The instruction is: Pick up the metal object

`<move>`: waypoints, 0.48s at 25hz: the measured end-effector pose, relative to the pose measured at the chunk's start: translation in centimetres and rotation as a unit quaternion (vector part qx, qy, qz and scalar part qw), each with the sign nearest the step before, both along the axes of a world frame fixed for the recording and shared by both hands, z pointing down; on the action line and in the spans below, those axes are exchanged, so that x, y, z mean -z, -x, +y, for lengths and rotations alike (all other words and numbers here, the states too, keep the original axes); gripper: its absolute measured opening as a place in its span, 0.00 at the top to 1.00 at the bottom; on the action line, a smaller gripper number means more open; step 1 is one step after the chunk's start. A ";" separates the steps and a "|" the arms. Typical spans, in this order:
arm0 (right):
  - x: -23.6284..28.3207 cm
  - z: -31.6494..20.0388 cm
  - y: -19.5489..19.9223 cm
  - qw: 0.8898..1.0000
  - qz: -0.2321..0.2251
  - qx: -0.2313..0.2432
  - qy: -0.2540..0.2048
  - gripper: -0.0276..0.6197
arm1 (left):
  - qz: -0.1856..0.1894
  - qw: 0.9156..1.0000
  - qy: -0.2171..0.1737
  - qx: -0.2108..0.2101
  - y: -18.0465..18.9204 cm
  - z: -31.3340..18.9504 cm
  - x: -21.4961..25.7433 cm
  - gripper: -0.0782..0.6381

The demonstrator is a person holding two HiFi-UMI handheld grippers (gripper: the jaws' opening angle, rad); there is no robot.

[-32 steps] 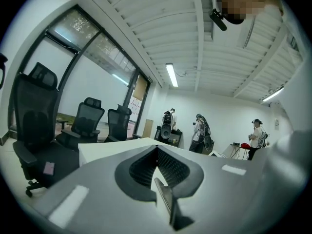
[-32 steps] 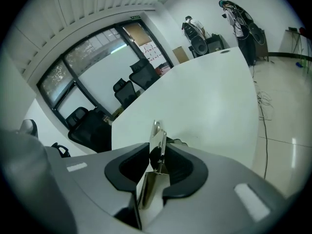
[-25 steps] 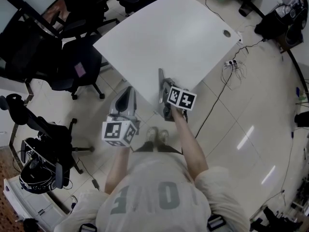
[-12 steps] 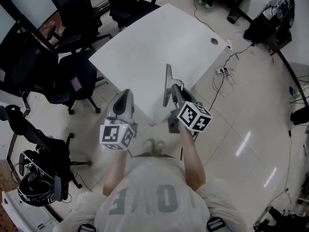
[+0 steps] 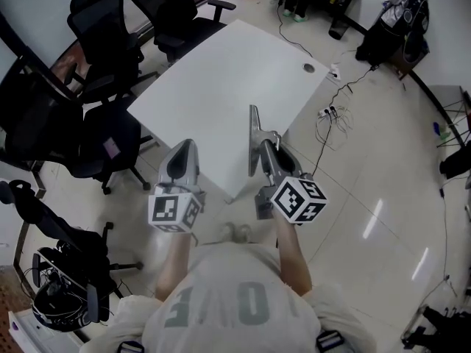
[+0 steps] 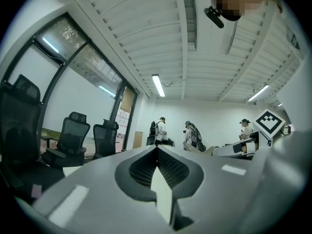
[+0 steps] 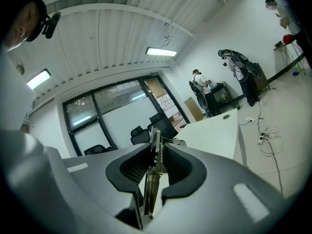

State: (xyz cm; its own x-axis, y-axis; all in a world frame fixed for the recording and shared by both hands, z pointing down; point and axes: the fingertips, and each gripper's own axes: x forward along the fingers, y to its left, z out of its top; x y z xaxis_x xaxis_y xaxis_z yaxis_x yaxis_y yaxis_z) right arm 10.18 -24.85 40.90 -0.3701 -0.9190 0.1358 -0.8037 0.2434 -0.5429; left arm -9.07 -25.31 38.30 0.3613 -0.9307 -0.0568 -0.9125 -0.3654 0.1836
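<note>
The metal object (image 5: 254, 134) is a flat, narrow strip with a small spring. It stands on edge between the jaws of my right gripper (image 5: 263, 151), which is shut on it, over the near corner of the white table (image 5: 221, 72). In the right gripper view the metal object (image 7: 155, 155) runs straight up between the pads, clear of the table (image 7: 214, 130). My left gripper (image 5: 185, 153) hovers to the left beside the table's near edge. Its jaws meet at the tips with nothing between them, and the left gripper (image 6: 157, 150) points out across the room.
Black office chairs (image 5: 103, 28) stand along the table's far left, one more chair (image 5: 110, 134) at the near left. Cables and a power strip (image 5: 331, 112) lie on the tiled floor to the right. People (image 6: 160, 129) stand at the far wall.
My right gripper has drawn back towards the body with the metal object still in its jaws. The left gripper has barely moved. The head view has shifted, showing more of the table.
</note>
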 end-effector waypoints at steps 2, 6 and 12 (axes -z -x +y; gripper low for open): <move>0.4 0.1 0.2 1.000 -0.004 0.005 -0.004 0.81 | -0.002 1.000 0.002 -0.006 -0.6 0.2 0.0 0.89; 1.4 0.3 0.7 1.000 -0.007 0.015 -0.015 0.81 | 0.000 1.000 0.002 -0.011 -1.1 0.4 0.1 0.89; 1.5 0.5 1.0 1.000 -0.006 0.017 -0.019 0.82 | 0.002 1.000 0.004 -0.002 -0.4 0.7 -0.1 0.89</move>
